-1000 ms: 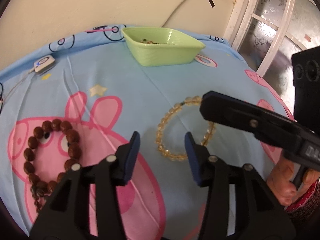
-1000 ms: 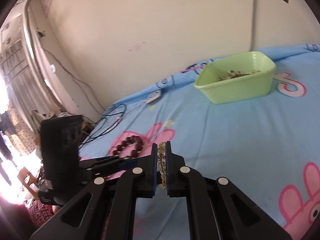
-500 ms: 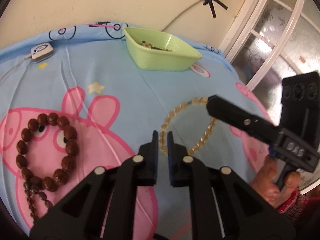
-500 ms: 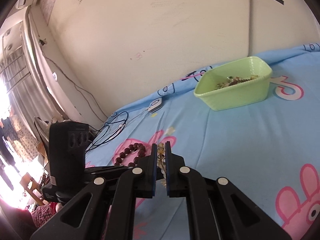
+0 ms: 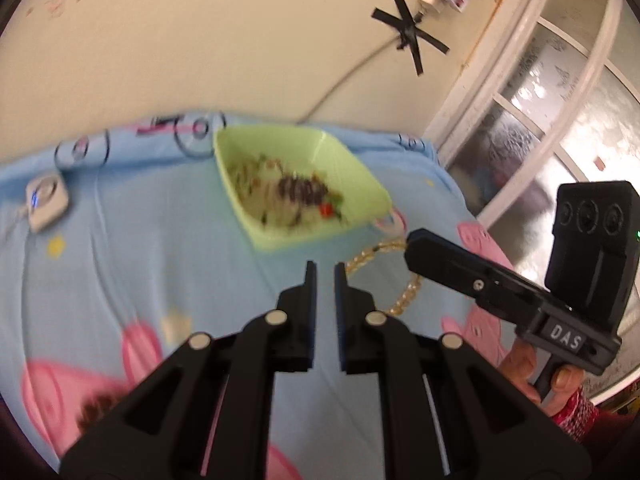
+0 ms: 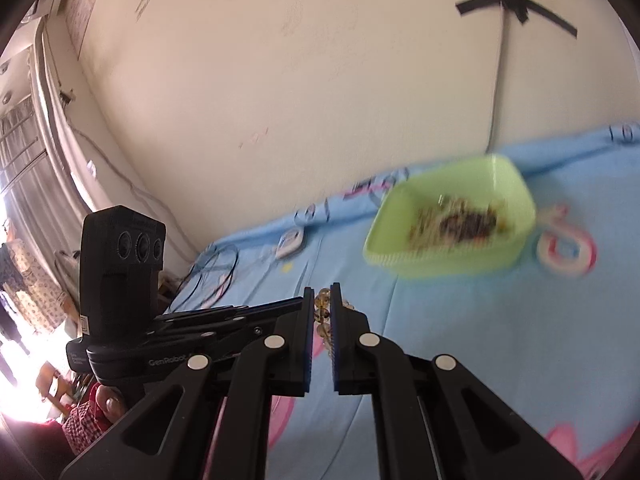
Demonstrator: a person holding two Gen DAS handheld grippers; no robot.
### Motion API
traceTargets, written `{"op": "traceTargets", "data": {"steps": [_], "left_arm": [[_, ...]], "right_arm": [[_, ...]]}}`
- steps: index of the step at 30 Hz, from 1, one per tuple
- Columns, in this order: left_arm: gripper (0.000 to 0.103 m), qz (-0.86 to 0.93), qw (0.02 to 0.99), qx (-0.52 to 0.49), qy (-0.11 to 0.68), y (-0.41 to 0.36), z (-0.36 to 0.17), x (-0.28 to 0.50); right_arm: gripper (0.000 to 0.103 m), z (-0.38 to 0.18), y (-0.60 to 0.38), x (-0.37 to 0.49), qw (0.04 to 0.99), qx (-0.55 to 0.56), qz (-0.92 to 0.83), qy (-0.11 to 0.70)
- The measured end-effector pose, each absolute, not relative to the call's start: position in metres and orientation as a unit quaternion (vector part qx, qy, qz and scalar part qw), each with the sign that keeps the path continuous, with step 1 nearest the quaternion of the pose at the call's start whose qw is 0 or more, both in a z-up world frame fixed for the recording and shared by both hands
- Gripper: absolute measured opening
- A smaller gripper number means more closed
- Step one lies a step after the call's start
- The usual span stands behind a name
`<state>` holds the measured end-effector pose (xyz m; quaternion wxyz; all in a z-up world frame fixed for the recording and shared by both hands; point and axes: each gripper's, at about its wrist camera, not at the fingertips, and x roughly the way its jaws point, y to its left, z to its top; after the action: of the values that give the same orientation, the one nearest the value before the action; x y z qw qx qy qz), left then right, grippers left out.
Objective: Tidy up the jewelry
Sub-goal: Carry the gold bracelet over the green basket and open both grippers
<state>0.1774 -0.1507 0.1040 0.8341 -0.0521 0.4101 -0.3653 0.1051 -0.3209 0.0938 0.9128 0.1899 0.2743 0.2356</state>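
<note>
An amber bead bracelet [image 5: 366, 257] is lifted off the blue cartoon-print cloth and stretched as a loop between both grippers. My right gripper [image 6: 322, 294] is shut on it, with beads [image 6: 322, 306] showing between its pads. In the left wrist view the right gripper [image 5: 414, 246] comes in from the right. My left gripper [image 5: 322, 270] is shut at the loop's other end. The strand runs in at the tip of its right finger, and the pinch itself is hidden. A green bin [image 5: 354, 178] holding mixed jewelry stands just beyond, blurred; the right wrist view shows the green bin [image 6: 440, 266] at right.
A dark brown bead bracelet [image 5: 98, 408] lies blurred at the lower left on the cloth. A white device [image 5: 46, 202] with a cable sits at the far left, near tangled cables [image 6: 212, 276]. The wall stands right behind the bin, and a glazed door [image 5: 560, 92] is at right.
The left gripper went from open to shut on the amber bracelet. Both grippers then rose with it and moved nearer the green bin; the brown beads slid toward the bottom left of the view.
</note>
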Motion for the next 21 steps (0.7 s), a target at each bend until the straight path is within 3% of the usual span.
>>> {"op": "traceTargets", "data": {"steps": [8,14,21], "left_arm": [[0.008,-0.345,0.845,-0.038,0.406,-0.185,0.117,0.253],[0.008,-0.312,0.839,-0.009,0.445,-0.219,0.084,0.301],[0.008,-0.310,0.853,-0.037,0.419,-0.165,0.112,0.283]], "right_arm": [[0.000,0.123,-0.347,0.189,0.916,0.191,0.231,0.267],[0.000,0.093,-0.364,0.250,0.918,0.181,0.159,0.316],[0.006,0.082,-0.386,0.223,0.932,0.191,0.107,0.289]]}}
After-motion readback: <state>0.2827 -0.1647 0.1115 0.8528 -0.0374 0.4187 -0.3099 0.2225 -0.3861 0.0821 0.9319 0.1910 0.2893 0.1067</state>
